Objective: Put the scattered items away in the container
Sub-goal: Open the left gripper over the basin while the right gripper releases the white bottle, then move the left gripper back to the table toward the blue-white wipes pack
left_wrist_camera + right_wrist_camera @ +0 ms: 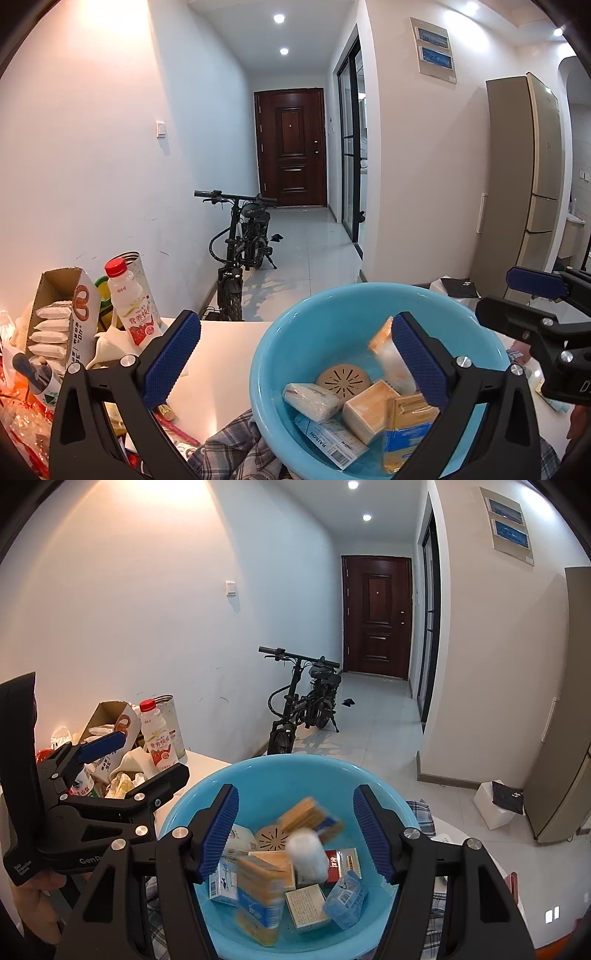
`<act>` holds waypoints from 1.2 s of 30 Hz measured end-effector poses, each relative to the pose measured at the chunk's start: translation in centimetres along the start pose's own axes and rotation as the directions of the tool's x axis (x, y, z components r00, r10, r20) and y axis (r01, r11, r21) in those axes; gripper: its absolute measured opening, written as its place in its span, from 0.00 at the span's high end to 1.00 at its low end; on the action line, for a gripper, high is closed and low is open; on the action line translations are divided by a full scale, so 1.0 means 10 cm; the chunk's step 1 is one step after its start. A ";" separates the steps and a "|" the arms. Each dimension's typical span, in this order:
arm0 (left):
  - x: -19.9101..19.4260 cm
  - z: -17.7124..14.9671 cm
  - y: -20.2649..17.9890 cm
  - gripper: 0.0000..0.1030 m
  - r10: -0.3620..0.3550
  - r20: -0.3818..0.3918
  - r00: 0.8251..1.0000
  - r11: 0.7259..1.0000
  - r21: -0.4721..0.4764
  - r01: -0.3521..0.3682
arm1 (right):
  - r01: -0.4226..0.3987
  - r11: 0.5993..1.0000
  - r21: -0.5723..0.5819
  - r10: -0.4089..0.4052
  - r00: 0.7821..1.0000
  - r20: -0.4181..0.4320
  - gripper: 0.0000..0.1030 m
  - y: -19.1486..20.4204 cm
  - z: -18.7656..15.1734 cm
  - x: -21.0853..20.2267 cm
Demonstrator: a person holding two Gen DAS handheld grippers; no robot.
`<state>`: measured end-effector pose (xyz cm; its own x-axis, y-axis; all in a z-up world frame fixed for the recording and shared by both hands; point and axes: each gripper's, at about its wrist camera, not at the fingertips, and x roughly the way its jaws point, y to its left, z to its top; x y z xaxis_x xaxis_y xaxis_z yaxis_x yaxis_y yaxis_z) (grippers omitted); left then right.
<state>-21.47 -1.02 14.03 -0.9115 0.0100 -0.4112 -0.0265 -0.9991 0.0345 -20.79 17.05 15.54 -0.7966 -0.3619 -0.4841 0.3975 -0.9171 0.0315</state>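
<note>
A light blue plastic basin [295, 321] [207, 786] stands on the white table and holds several small boxes and packets. My left gripper [295, 362] is open and empty, its right finger over the basin's inside. My right gripper [295, 834] is open above the basin; a blurred white-and-orange packet [308, 853] is in the air between its fingers, over the boxes. The same packet shows in the left wrist view [388, 350]. The right gripper also shows in the left wrist view [517, 299], and the left gripper in the right wrist view [129, 757].
A pile of clutter sits at the table's left: an open snack box [70, 325], a red-capped drink bottle [129, 302] [157, 734], a metal tin [171, 720]. A plaid cloth [229, 443] lies under the basin. A bicycle [240, 243] stands in the hallway beyond the table.
</note>
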 end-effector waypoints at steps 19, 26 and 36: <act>-0.05 0.02 0.02 0.00 -0.009 0.005 1.000 1.000 -0.001 0.009 | 0.034 0.999 0.003 -0.034 0.999 0.025 0.00 0.04 0.01 -0.06; -0.07 0.02 0.02 0.00 -0.013 0.011 1.000 1.000 0.007 0.013 | 0.101 0.995 -0.005 -0.101 0.995 0.005 0.00 0.03 0.01 -0.01; -0.16 0.03 0.00 0.00 0.007 0.029 1.000 1.000 0.020 -0.007 | 0.112 0.994 -0.014 -0.112 0.994 0.009 0.00 0.06 0.02 -0.04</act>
<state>-20.18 -1.06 14.99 -0.9233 0.0047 -0.3839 -0.0283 -0.9980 0.0559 -20.35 16.57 15.90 -0.8403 -0.2582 -0.4767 0.3120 -0.9494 -0.0356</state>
